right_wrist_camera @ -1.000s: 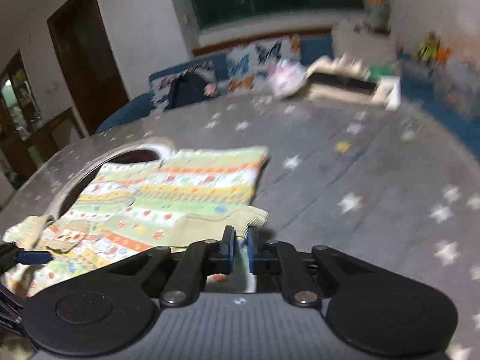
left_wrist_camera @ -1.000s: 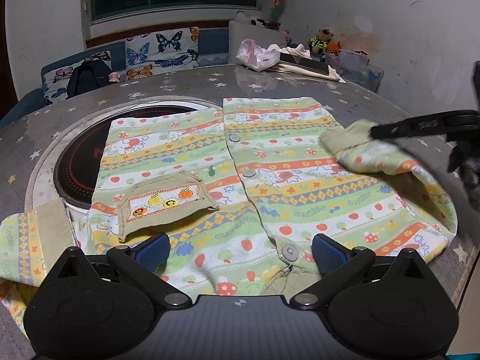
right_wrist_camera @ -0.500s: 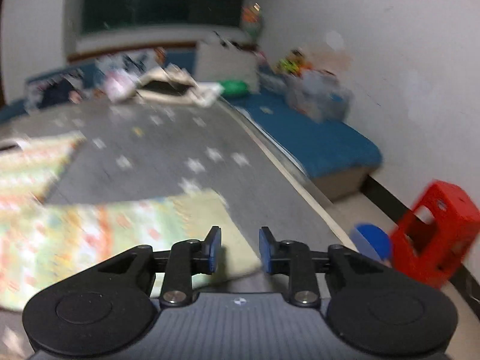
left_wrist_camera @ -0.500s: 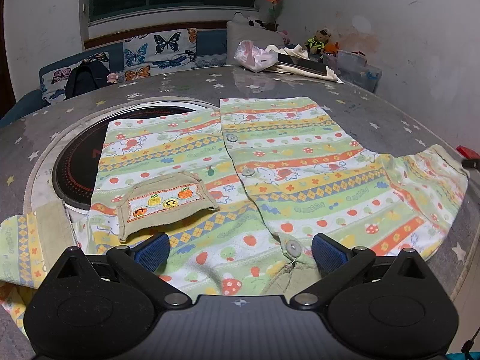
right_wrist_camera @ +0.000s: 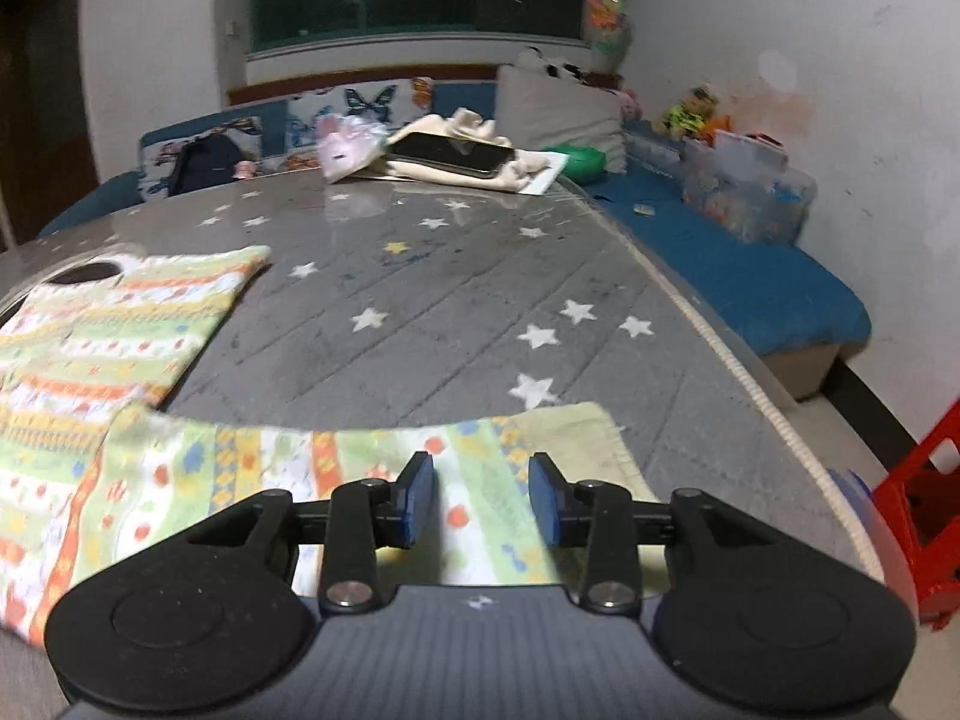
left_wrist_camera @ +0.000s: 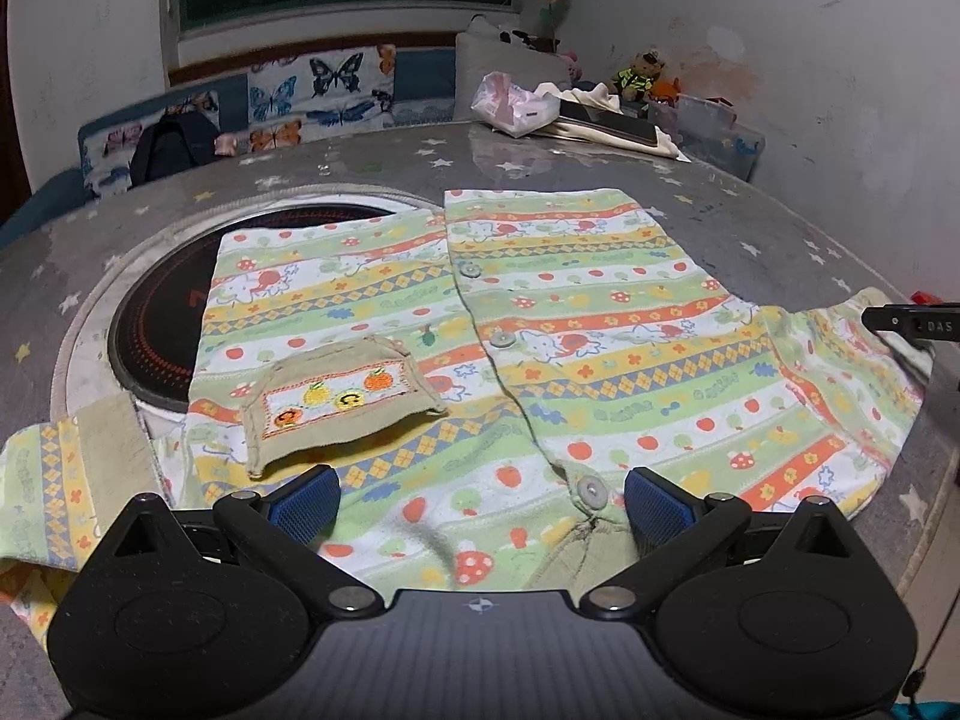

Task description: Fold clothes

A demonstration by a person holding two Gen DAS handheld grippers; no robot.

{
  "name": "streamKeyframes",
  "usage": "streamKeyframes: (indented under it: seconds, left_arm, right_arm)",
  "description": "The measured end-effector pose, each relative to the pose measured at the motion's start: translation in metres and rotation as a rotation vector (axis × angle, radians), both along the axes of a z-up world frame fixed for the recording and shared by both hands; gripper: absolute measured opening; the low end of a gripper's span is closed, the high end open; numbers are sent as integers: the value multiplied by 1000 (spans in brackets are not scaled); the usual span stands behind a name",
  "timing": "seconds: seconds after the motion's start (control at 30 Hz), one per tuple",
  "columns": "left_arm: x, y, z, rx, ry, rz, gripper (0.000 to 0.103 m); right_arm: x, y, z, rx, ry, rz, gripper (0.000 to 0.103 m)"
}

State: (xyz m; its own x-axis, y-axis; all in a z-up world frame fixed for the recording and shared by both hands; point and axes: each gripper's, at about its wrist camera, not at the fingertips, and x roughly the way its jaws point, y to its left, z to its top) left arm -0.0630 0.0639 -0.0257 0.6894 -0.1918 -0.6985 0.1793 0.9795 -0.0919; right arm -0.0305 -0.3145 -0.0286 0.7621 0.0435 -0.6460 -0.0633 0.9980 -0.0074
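Note:
A child's striped button shirt (left_wrist_camera: 588, 324) with apples and mushrooms lies flat, front up, on the grey star-patterned table (left_wrist_camera: 750, 228). It has a khaki chest pocket (left_wrist_camera: 336, 402). My left gripper (left_wrist_camera: 480, 504) is open and empty, just above the shirt's collar end. The right sleeve (right_wrist_camera: 360, 480) lies spread out to the side. My right gripper (right_wrist_camera: 480, 498) is open above that sleeve near its cuff, holding nothing; one of its fingers (left_wrist_camera: 912, 324) shows at the right edge of the left wrist view.
A round black hotplate (left_wrist_camera: 162, 312) is set in the table under the shirt's left half. At the far end lie a pink bag (left_wrist_camera: 510, 102), a dark tablet (right_wrist_camera: 450, 153) and cream cloth. The table edge (right_wrist_camera: 774, 414) runs right, with a red stool (right_wrist_camera: 924, 492) beyond.
My right gripper carried the folded-in right sleeve outward, let it go and opened. The sleeve now lies spread out flat. My left gripper has stayed in place, open.

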Motion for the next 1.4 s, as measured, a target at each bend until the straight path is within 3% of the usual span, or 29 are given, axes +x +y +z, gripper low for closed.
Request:
streamKeyframes:
  seconds: [0.1,0.2,0.33,0.47,0.57,0.67,0.9,1.1,1.4]
  left_arm:
    - [7,11,8,-43,-5,23,102]
    - [16,19,14,-81,-10,31,98]
    - [33,19,18,-83,-8,9,90]
    - [43,17,25,-101,14,-18,88]
    - [40,32,50,-226,-55,-41,91]
    - [45,37,61,-158,-102,-16,90]
    - [93,47,29,-46,7,59,75]
    - [126,59,6,-44,74,93,63]
    - [152,60,0,53,40,151,60]
  right_arm:
    - [3,14,11,-17,-19,74,35]
    - [13,47,23,21,-20,235,35]
    - [30,97,29,40,8,414,35]
    - [48,140,23,0,28,515,35]
    - [61,157,20,-14,43,545,36]
    - [73,166,16,-26,56,555,36]
    - [93,169,1,-39,92,530,39]
    - [105,168,0,-20,108,523,43]
    - [121,169,2,-6,106,498,45]
